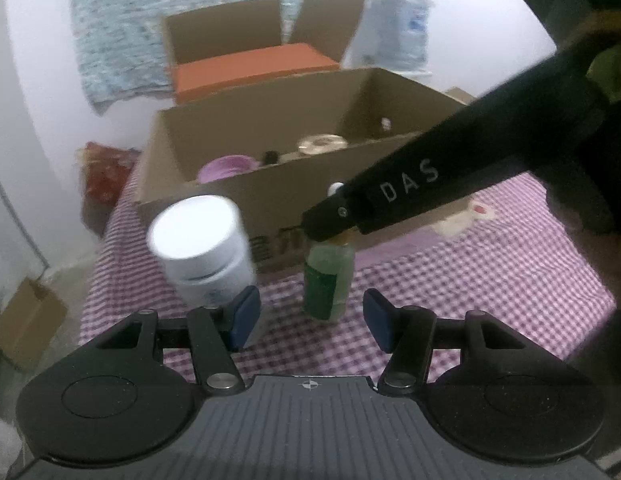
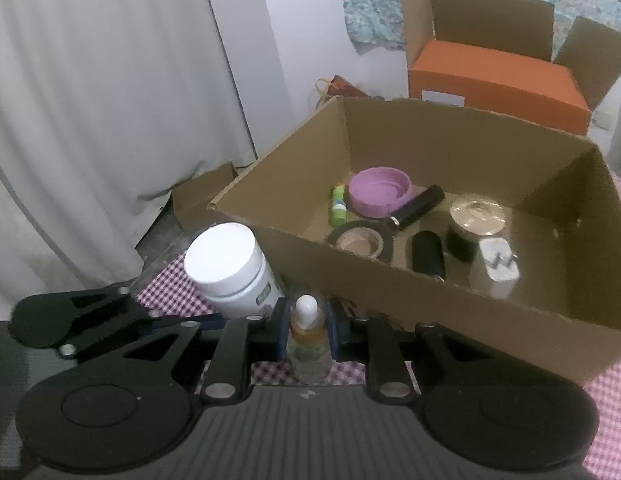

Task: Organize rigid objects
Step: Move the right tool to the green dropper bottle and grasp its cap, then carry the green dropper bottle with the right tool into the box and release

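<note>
A small dropper bottle [image 2: 307, 334] with a white cap and a green label stands on the checked cloth, and my right gripper [image 2: 307, 332] is shut on it, one blue pad at each side. In the left wrist view the same bottle [image 1: 328, 280] stands beyond my left gripper [image 1: 312, 320], with the right gripper [image 1: 328, 228] coming down onto its neck. The left gripper is open with nothing between its pads. A white jar [image 1: 202, 244] leans tilted just outside its left pad; whether they touch I cannot tell. Behind stands an open cardboard box [image 2: 470, 312].
The box holds a purple lid [image 2: 378, 192], a tape roll [image 2: 360, 240], a metal tin [image 2: 476, 214], a white plug [image 2: 496, 270] and black cylinders. An orange box [image 2: 498, 80] sits in a carton behind. A small carton [image 1: 28, 324] lies on the floor left of the table edge.
</note>
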`<state>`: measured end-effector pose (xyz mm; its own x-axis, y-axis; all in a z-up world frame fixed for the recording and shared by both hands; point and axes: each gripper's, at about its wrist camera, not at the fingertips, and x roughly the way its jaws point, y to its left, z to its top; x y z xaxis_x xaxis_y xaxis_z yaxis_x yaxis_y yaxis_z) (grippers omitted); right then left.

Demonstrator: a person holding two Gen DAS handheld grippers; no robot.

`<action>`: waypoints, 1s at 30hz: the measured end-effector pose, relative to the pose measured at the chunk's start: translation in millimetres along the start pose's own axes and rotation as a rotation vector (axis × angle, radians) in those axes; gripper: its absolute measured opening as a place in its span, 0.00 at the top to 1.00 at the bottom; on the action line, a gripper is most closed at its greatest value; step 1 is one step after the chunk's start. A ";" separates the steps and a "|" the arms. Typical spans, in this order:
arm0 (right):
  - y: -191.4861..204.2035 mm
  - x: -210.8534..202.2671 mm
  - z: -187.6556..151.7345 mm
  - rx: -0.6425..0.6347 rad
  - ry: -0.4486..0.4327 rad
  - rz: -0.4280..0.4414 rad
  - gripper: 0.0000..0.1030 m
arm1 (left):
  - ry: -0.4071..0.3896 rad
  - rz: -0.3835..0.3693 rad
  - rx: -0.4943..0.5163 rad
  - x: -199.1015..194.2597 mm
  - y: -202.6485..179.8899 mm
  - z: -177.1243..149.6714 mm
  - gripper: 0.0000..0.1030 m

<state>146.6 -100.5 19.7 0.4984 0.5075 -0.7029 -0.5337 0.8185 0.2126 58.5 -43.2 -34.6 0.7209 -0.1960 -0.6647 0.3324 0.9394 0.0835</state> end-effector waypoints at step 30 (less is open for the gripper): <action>-42.3 -112.9 55.7 -0.061 -0.104 -0.066 0.80 | -0.130 -0.124 0.036 20.9 -46.7 112.3 0.64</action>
<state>151.0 -177.5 127.8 0.5999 0.4809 -0.6394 -0.5362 0.8348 0.1247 126.3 -122.8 31.0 0.7446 -0.3465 -0.5705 0.4437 0.8955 0.0351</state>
